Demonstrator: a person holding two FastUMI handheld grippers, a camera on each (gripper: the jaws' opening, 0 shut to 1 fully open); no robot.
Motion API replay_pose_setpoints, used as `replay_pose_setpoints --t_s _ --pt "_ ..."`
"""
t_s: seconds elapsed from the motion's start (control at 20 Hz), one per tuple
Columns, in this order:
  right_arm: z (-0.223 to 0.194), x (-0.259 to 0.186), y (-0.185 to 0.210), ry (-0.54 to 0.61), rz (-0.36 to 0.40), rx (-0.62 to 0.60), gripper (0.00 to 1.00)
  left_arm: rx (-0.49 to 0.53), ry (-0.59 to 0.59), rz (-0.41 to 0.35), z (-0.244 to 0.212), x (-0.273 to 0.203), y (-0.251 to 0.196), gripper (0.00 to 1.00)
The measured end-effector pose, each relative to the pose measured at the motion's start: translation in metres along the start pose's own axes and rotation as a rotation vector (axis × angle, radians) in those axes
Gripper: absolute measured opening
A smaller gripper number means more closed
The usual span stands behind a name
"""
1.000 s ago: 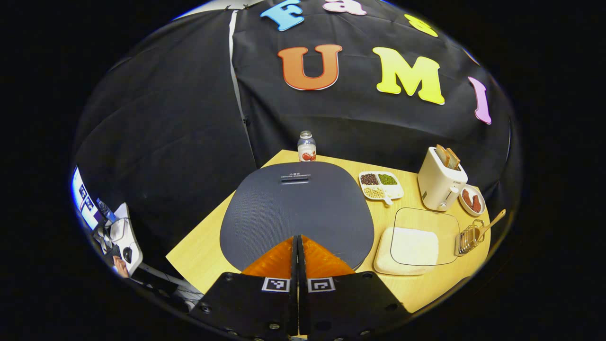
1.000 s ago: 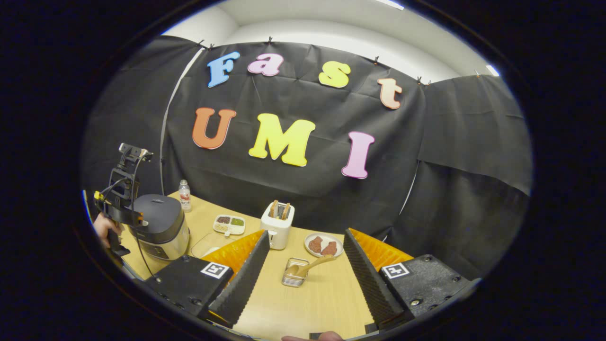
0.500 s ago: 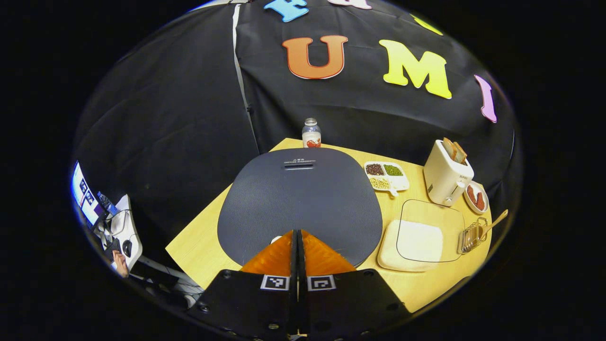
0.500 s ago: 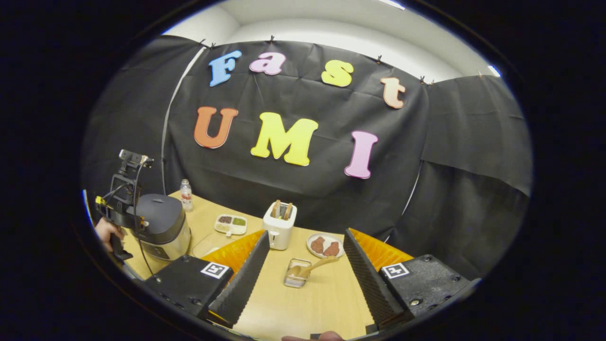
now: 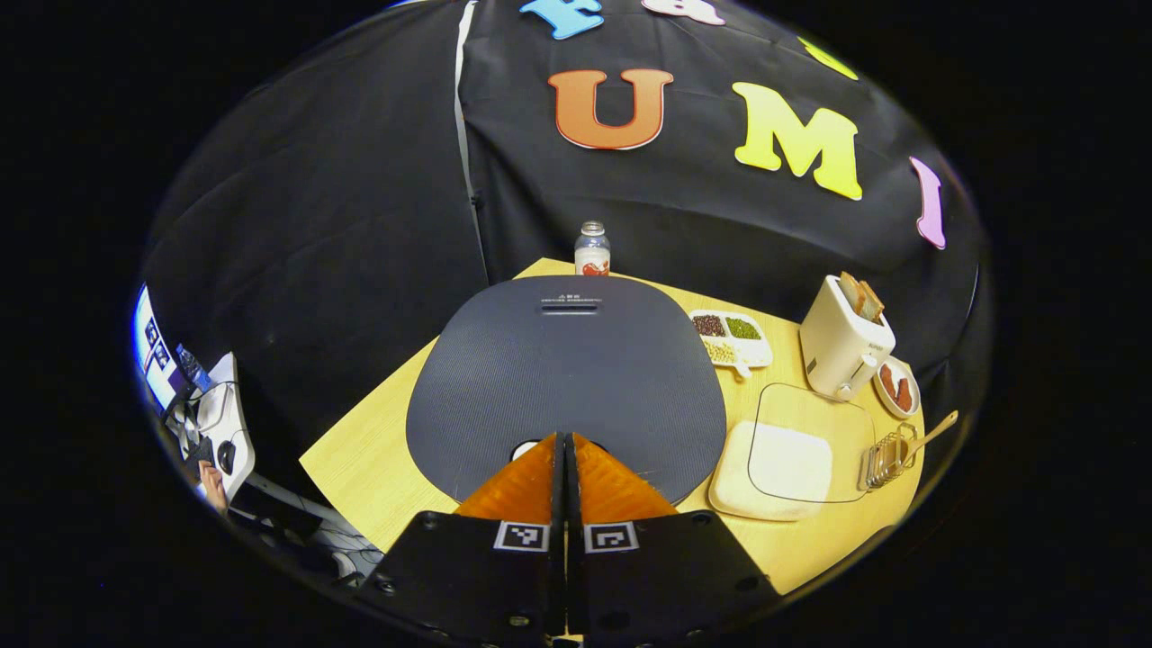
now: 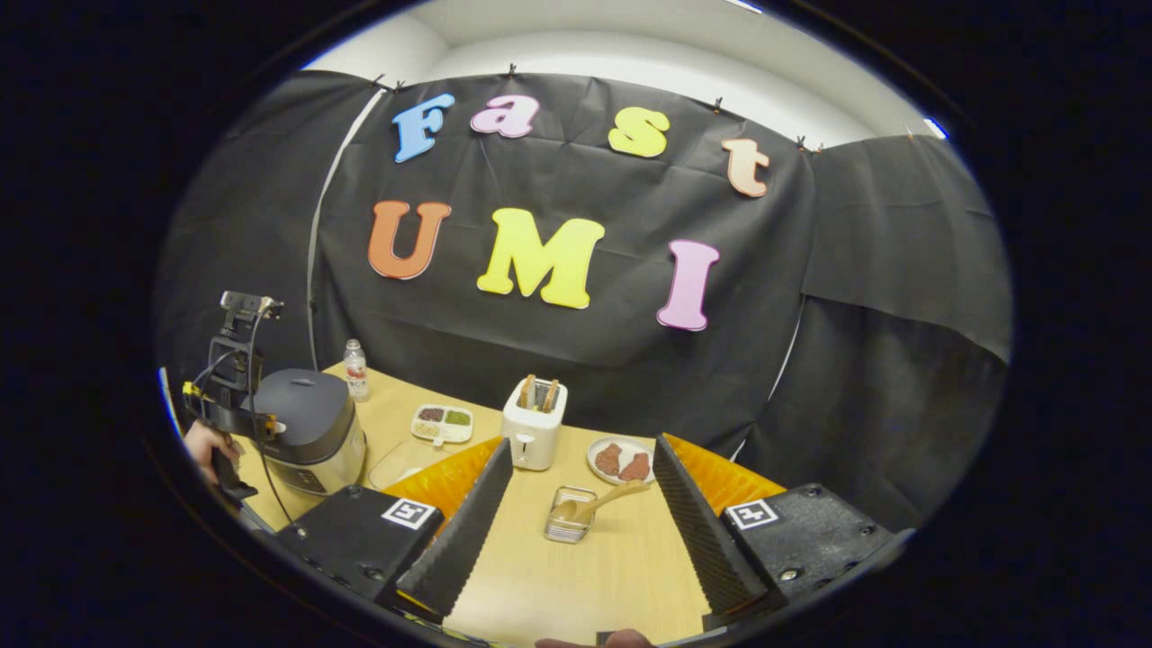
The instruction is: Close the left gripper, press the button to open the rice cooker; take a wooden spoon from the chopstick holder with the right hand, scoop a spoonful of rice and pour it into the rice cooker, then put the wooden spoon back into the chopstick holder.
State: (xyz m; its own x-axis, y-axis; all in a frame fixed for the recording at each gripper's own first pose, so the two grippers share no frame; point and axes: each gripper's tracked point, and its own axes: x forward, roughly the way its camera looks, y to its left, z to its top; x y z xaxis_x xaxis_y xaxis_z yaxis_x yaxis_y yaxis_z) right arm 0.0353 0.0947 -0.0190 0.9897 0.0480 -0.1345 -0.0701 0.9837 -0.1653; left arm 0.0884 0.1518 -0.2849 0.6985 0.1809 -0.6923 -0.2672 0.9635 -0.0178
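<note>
Wooden spoon (image 6: 601, 501) between hand-held gripper (image 6: 580, 490) fingers

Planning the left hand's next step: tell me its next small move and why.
Probably ease the shut left gripper down onto the pale button beside its tips. The rice cooker lid is still closed, and the wooden spoon sits untouched in the chopstick holder before the open right gripper.

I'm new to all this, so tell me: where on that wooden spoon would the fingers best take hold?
Probably the bare handle of the wooden spoon, which slants up and out of the chopstick holder toward the right. Its bowl sits inside the wire walls, so the open right gripper should come from above, one finger either side.
</note>
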Motion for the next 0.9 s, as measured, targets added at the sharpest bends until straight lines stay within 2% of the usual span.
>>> replay_pose_setpoints --t_s 0.05,0.15,0.3,0.4,0.55,0.6,0.7,0.9 --pt "0.000 -0.001 0.000 -0.006 0.000 -0.004 1.00 0.018 -0.007 0.010 0.002 -0.002 -0.001 0.01" --pt "0.003 -0.002 -0.001 -0.025 -0.004 0.003 1.00 0.052 -0.094 0.026 0.021 -0.006 -0.002 0.00" --pt "0.009 -0.006 -0.002 -0.069 -0.002 0.052 0.99 0.087 -0.351 0.075 0.085 -0.034 0.007 0.02" --pt "0.013 -0.008 -0.006 -0.094 -0.013 0.081 1.00 0.062 -0.457 0.078 0.119 -0.064 0.008 0.01" --pt "0.017 -0.009 -0.012 -0.118 -0.030 0.102 1.00 -0.016 -0.514 0.034 0.143 -0.101 0.003 0.05" --pt "0.020 -0.011 -0.014 -0.127 -0.035 0.103 1.00 -0.025 -0.539 0.032 0.148 -0.112 0.006 0.02" --pt "0.022 -0.014 -0.016 -0.146 -0.039 0.113 1.00 -0.020 -0.593 0.038 0.157 -0.135 0.014 0.14" --pt "0.022 -0.013 -0.013 -0.155 -0.039 0.120 1.00 -0.005 -0.674 -0.004 0.164 -0.167 0.005 0.19"
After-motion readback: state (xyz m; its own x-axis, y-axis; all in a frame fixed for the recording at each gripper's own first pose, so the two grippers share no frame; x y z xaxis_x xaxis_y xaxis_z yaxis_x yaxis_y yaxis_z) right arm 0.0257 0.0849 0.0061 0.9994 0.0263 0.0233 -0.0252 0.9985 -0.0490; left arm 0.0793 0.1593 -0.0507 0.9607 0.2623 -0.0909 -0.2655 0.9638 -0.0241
